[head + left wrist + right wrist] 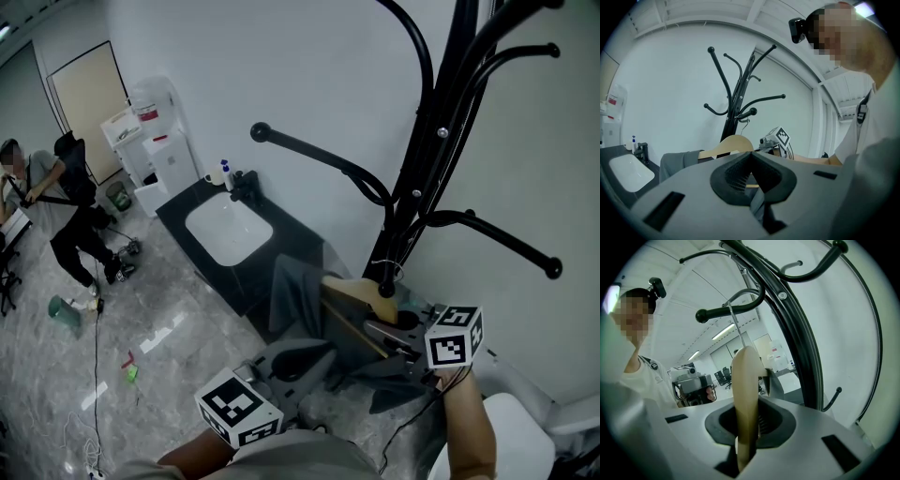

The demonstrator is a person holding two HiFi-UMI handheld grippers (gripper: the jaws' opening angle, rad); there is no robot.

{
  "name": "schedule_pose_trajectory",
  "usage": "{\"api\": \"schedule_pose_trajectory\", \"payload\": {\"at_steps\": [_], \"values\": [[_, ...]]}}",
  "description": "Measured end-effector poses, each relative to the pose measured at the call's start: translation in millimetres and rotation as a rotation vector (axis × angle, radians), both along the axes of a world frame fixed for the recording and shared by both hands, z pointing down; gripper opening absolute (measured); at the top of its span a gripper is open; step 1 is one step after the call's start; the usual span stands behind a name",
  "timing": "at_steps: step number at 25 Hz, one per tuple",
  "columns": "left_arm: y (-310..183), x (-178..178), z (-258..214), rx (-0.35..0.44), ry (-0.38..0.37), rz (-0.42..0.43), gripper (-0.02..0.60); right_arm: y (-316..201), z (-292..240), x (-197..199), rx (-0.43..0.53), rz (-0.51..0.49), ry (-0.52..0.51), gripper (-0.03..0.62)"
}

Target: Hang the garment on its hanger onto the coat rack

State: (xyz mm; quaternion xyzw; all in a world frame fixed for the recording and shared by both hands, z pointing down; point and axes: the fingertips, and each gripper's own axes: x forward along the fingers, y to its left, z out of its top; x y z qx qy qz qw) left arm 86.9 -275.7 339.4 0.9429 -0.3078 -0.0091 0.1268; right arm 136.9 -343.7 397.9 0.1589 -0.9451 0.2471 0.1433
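Square black-and-white markers are shown on the left cube (239,408) and the right cube (455,337); a red label (148,111) is carried on the white dispenser (155,131) by the far wall, but it is too small to be read.

Now the right gripper (747,425): its jaws are drawn nearly together and clamped on the wooden hanger (746,380); the hanger is stood edge-on between the dark pads (773,420), with one pad pressed to each flat face; its shoulder is seen rising well past the fingertips. The metal hook (736,324) is carried up from the hanger to a lower arm (733,310) of the black coat rack (441,141); it is curled right at that arm, but whether it is resting on it cannot be told.

The left gripper (751,168) is closed as well; a fold of the grey garment (298,298) is pinched between its fingers (733,176) and is seen hanging out below them. The garment is draped over the hanger and held in the air just beside the rack's pole; it is placed near a corner of the black counter (187,208), in which the white sink (228,230) is set.
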Motion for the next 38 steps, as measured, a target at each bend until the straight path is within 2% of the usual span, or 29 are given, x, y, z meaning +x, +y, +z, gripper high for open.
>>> {"api": "schedule_pose_trajectory", "payload": {"at_steps": [4,6,9,14,20,26,31,38], "values": [[-3.1,5.6,2.0,-0.003,-0.002,0.003,0.006,-16.4,3.3,5.2,0.047,0.051,0.017,0.04],[-3.1,8.8,2.8,-0.007,-0.002,0.001,0.005,-26.3,0.6,13.0,0.109,0.102,0.028,0.063],[-1.5,14.1,3.0,-0.011,-0.006,0.001,0.005,-34.8,-3.9,25.7,0.185,0.16,0.043,0.131],[2.3,26.8,2.2,-0.005,-0.01,0.019,0.005,-29.0,-27.9,44.3,0.293,0.235,0.02,0.133],[10.2,40.9,4.9,-0.012,-0.024,0.044,0.005,2.2,-62.3,57.2,0.366,0.311,-0.008,0.13],[22.3,55.6,13.2,-0.017,-0.056,0.058,0.006,48.4,-60.2,45.7,0.374,0.36,0.029,0.037],[34.1,61.1,21.0,-0.018,-0.094,0.058,0.005,78.4,-51.2,35.8,0.327,0.393,-0.004,0.017],[51.9,60.5,25.3,-0.027,-0.097,0.056,0.005,101.1,-47.6,32.2,0.3,0.406,-0.035,0.017]]}}
